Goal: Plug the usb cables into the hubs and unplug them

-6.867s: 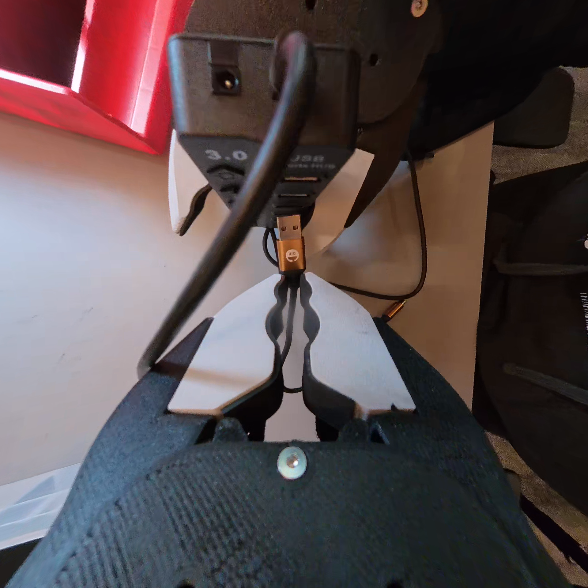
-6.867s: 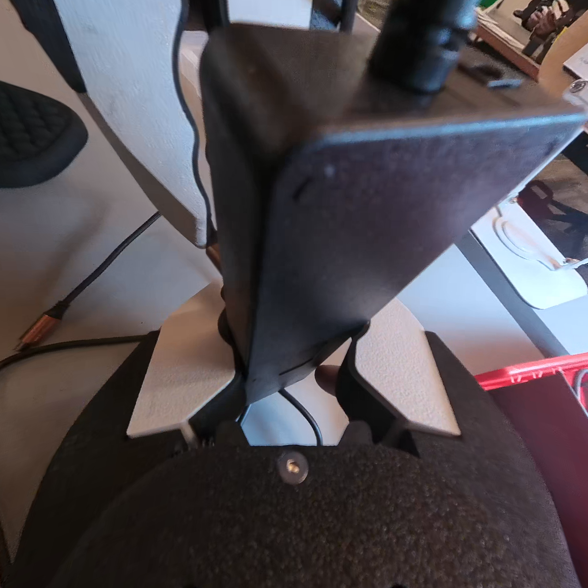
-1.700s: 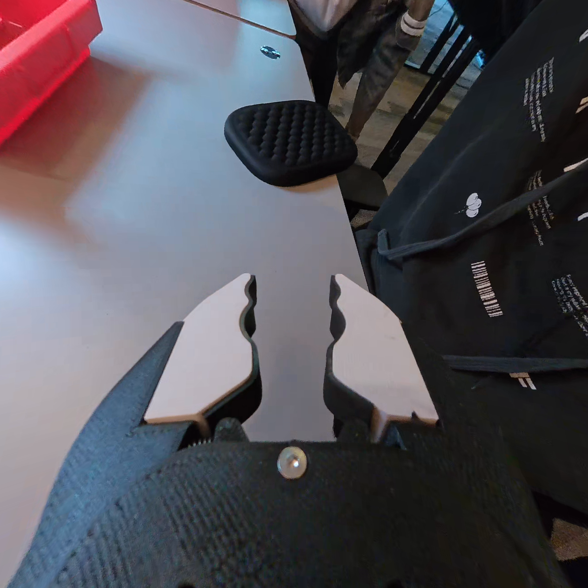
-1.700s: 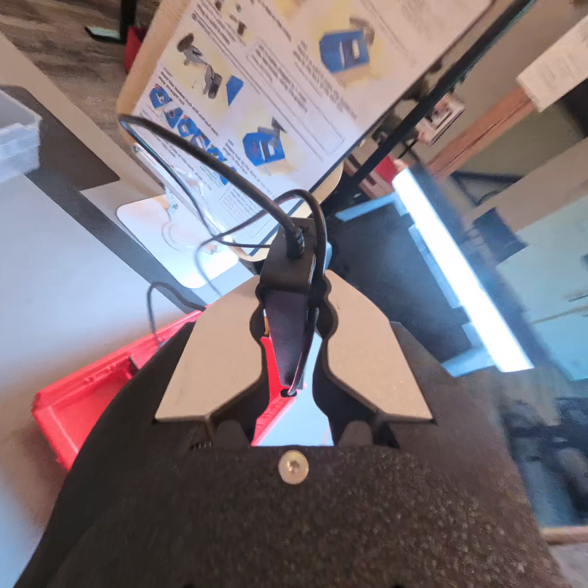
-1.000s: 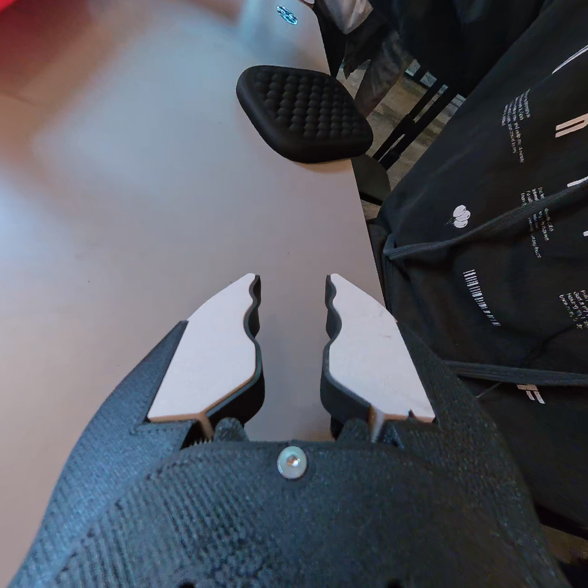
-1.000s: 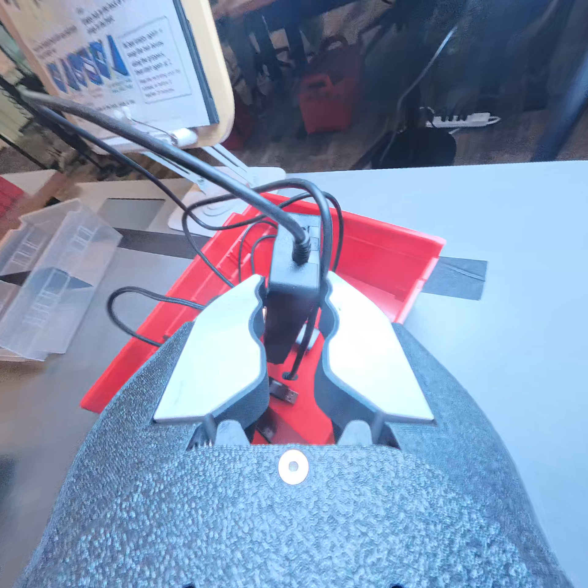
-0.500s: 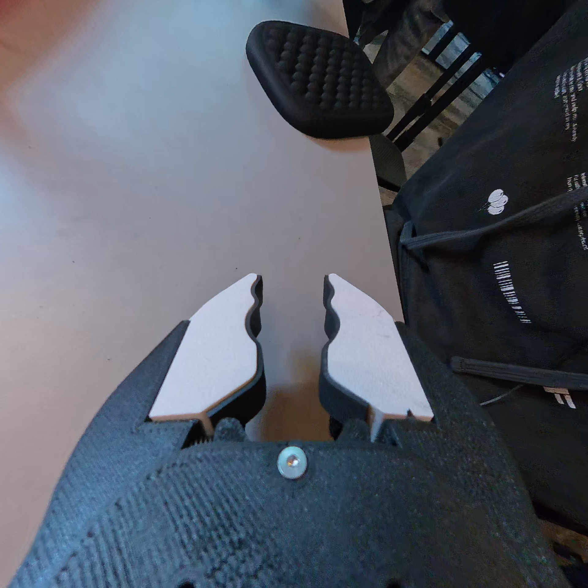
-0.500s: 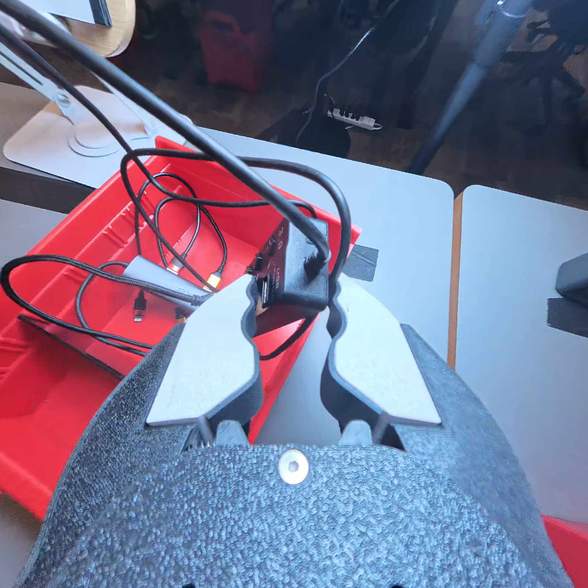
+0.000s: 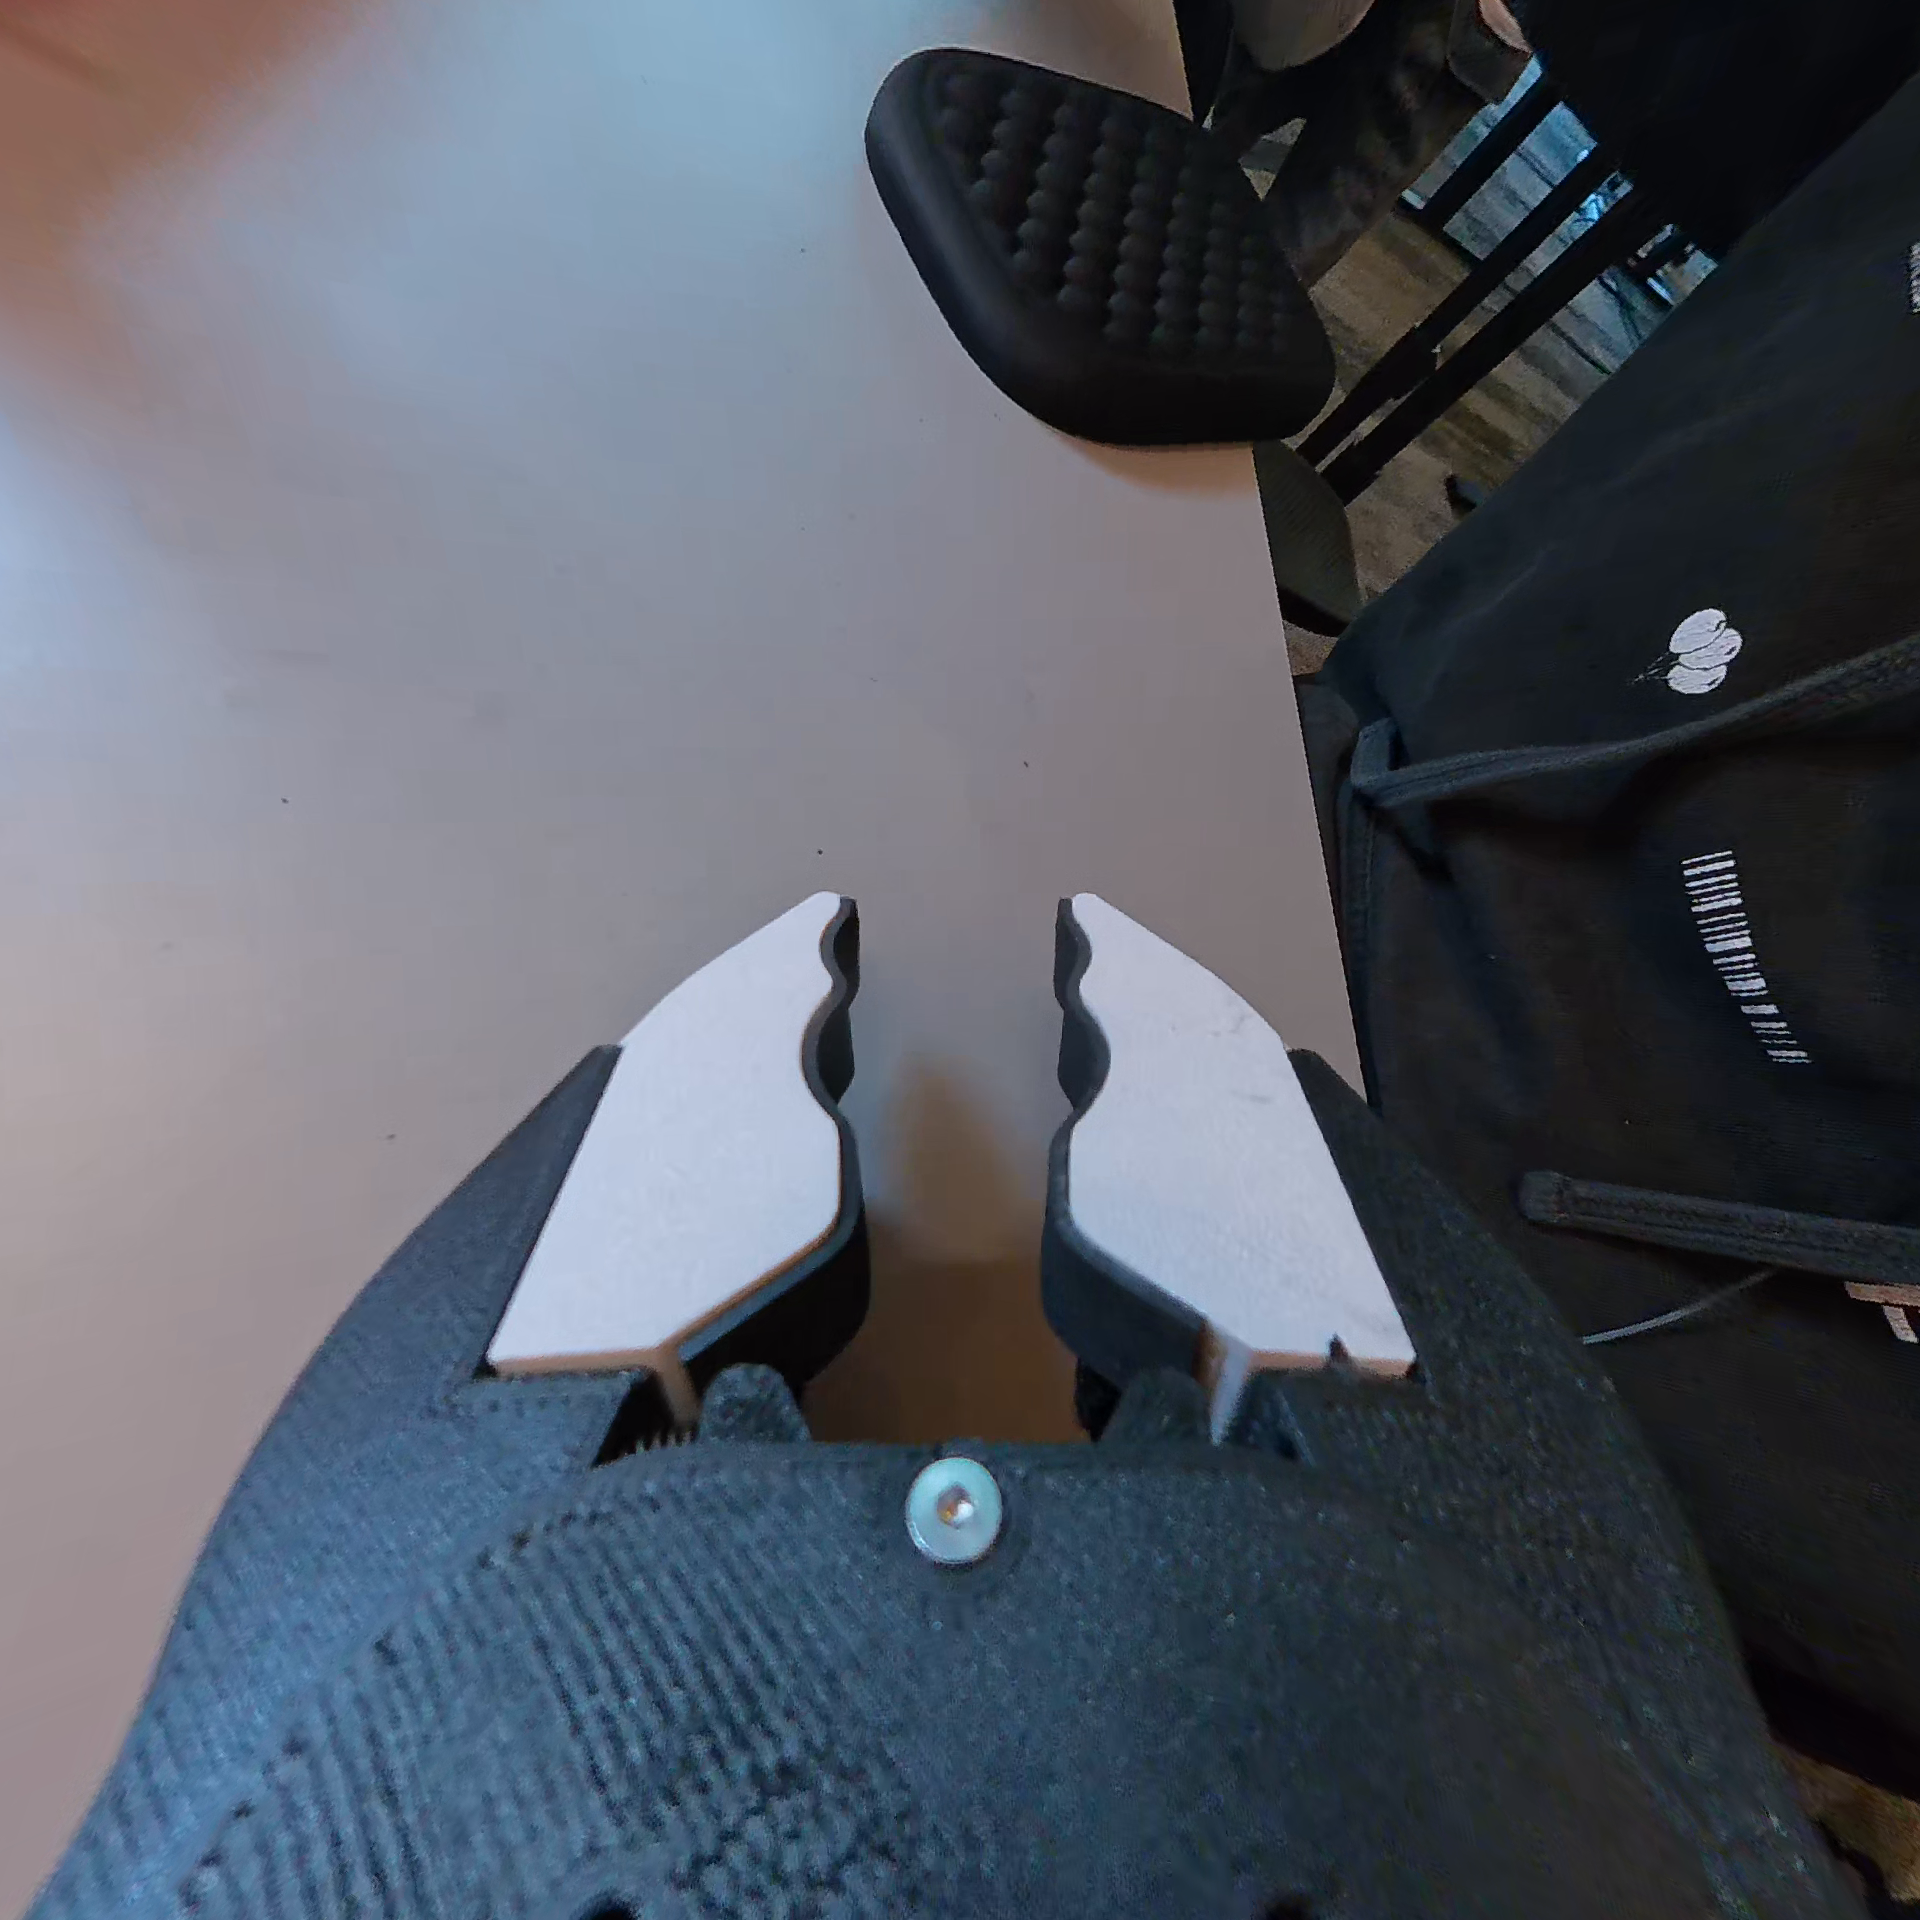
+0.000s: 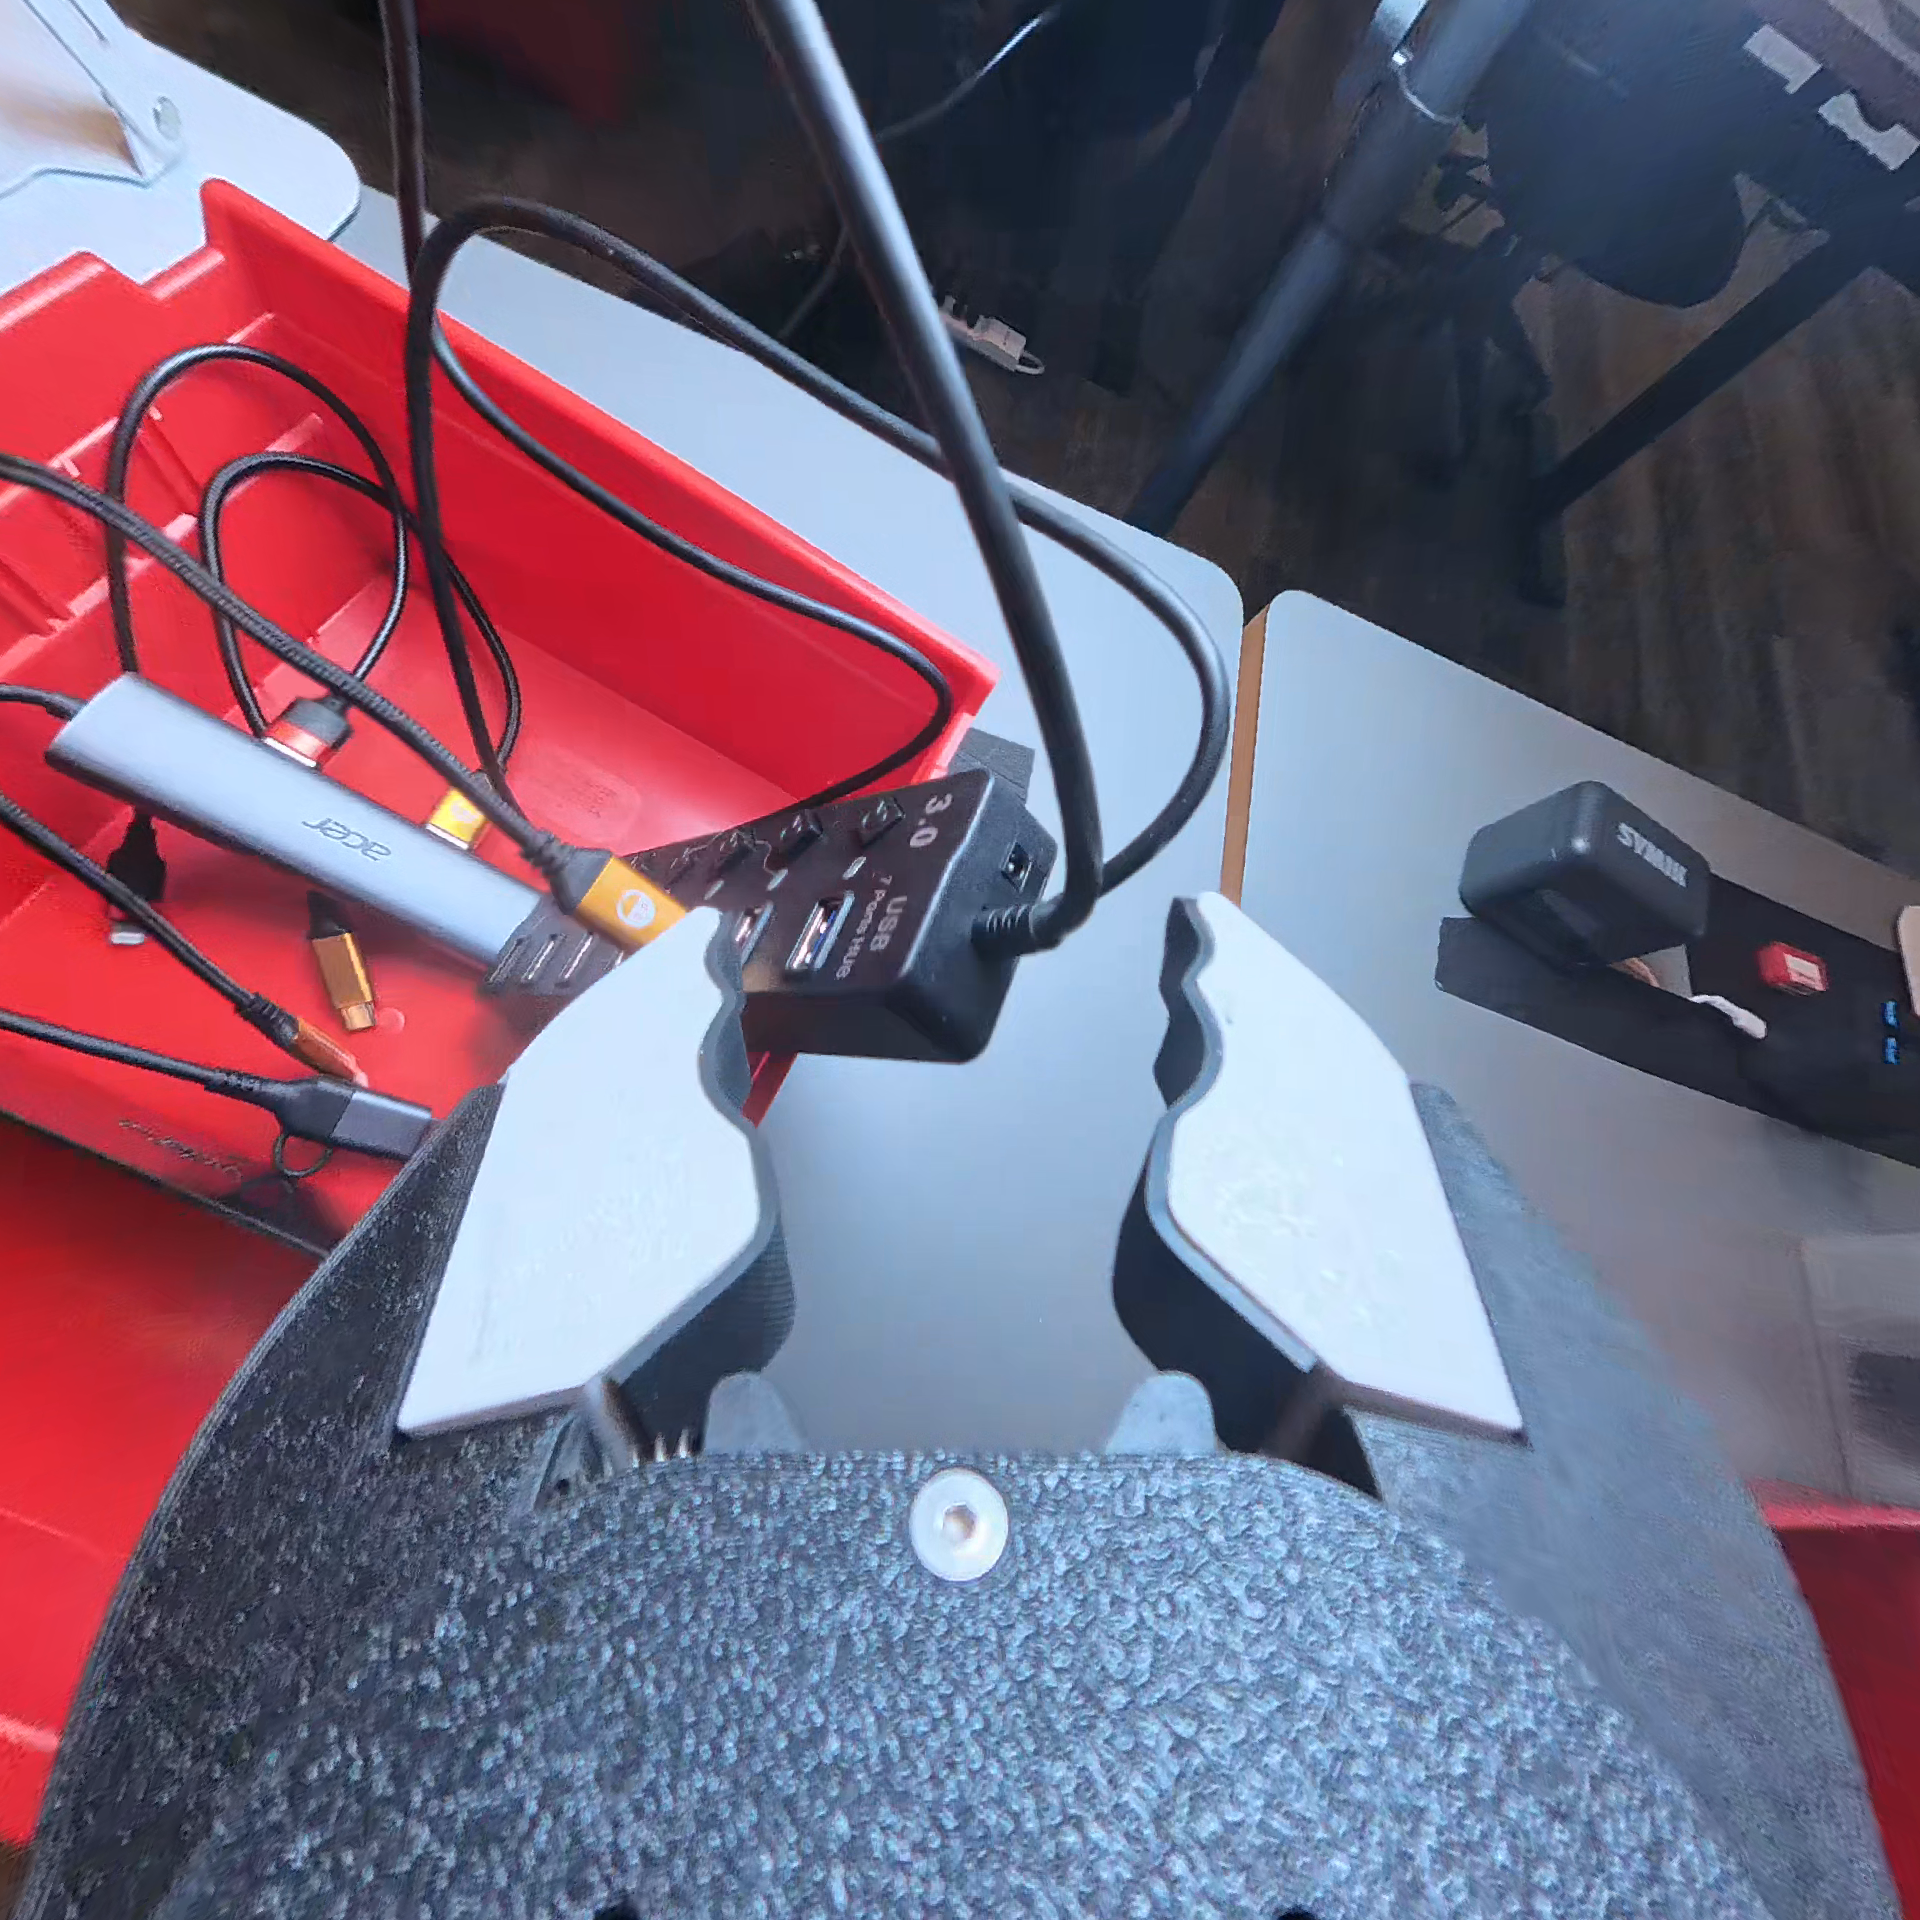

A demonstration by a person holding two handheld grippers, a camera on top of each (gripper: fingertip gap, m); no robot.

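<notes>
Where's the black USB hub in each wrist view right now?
Left wrist view: not in it; only the open left gripper over the table.
Right wrist view: black USB hub at centre, against the red bin rim, beyond the open right gripper.
Shared landmark: the grey table.

Two hubs (image 10: 878, 925) (image 10: 291, 831), one red bin (image 10: 727, 644), one power strip (image 10: 1683, 997).

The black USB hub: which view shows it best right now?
The right wrist view. The black USB hub lies over the corner of the red bin, just ahead of the open right gripper, ports visible. The left wrist view shows none of it, only bare table.
</notes>
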